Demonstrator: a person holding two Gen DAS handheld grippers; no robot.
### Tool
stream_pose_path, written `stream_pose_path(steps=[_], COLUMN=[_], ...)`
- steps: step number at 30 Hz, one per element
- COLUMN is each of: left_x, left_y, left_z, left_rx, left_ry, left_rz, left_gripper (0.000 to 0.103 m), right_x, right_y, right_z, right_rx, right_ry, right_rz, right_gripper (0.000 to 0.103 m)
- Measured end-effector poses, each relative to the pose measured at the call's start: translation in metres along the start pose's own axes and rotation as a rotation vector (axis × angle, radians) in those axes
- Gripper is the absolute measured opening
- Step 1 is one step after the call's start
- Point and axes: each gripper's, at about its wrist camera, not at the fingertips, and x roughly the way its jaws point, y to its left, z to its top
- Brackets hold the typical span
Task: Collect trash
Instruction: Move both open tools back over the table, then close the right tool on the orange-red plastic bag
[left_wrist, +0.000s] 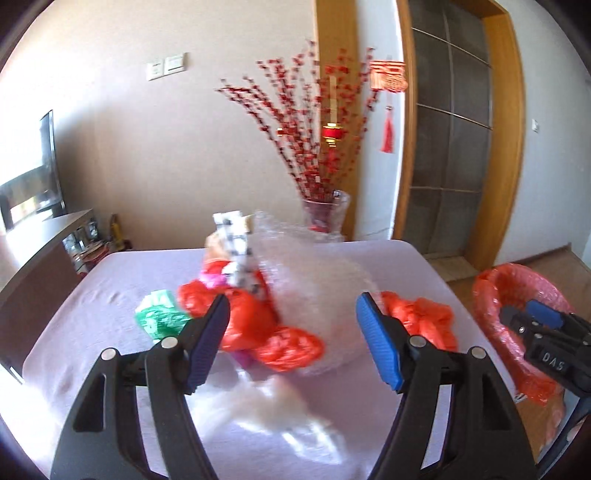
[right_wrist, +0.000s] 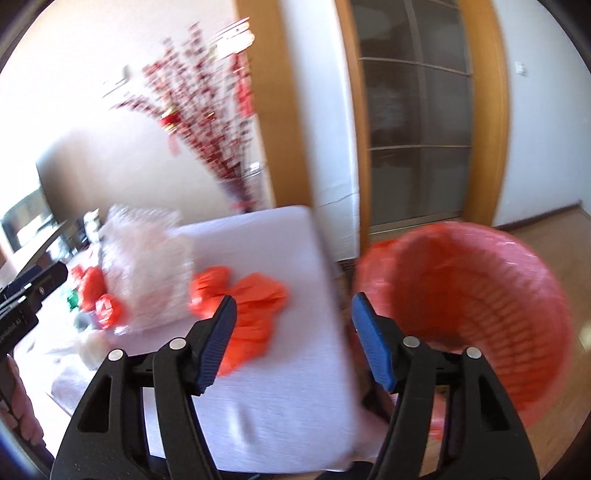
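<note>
Both claws stand released with nothing between their blue pads. Left gripper (left_wrist: 291, 341) hangs over the near part of the table (left_wrist: 110, 295), its jaws spread wide and pointing at the heap of trash in the middle. Right gripper (right_wrist: 293, 341) sits over the table's right edge, jaws equally apart, with the table (right_wrist: 280, 369) below its left finger and the bin (right_wrist: 480, 314) behind its right finger.

On the lilac cloth, the trash lies in a loose pile: a big wad of bubble wrap (left_wrist: 314, 280) in the centre, red bags (left_wrist: 258, 332) crumpled against its near left side, a green bag (left_wrist: 157, 314) just left of those, and a black-and-white patterned paper (left_wrist: 236, 240) sticking up behind. A separate red bag (left_wrist: 424, 321) lies to the right of the wrap, near the table's right edge; in the right wrist view this bag (right_wrist: 251, 317) shows just beyond the left finger.

Standing on the floor beside the table's right side, the bin is lined with a red bag and tilts its mouth toward the camera. A vase (left_wrist: 325, 214) of red blossom branches stands behind the table's far edge. The right wrist view is blurred.
</note>
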Motion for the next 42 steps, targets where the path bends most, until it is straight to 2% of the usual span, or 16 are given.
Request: stream_pose_path(steps=[6, 15, 16, 20, 26, 31, 42], left_x=[-0.007, -0.011, -0.011, -0.010, -0.008, -0.005, 0.035], left_y=[0.046, 0.081, 0.082, 0.076, 0.063, 0.048, 0.034], left_z=[-0.009, -0.021, -0.022, -0.029, -0.040, -0.053, -0.074], left_rx=[-0.049, -0.088, -0.087, -0.074, -0.026, 0.033, 0.048], left_ry=[0.007, 0.020, 0.023, 0.038, 0.062, 0.088, 0.219], left_rz=[0.058, 0.062, 0.055, 0.031, -0.012, -0.034, -0.081], left_gripper=[0.070, 0.070, 0.070, 0.070, 0.070, 0.070, 0.070], right_x=[0.037, 0.072, 0.075, 0.085, 0.071, 0.052, 0.035], right_y=[0.045, 0.066, 0.066, 0.064, 0.058, 0.046, 0.035], right_z=[-0.002, -0.006, -0.008, -0.013, -0.018, -0.021, -0.022], right_rx=[-0.096, -0.135, -0.135, -0.145, -0.140, -0.090, -0.062], right_ry=[0.079, 0.166, 0.182, 0.220, 0.193, 0.168, 0.150], right_rz=[0.020, -0.020, -0.025, -0.046, -0.052, -0.053, -0.046], right_gripper=[0.057, 0.056, 0.055, 0.030, 0.013, 0.011, 0.011])
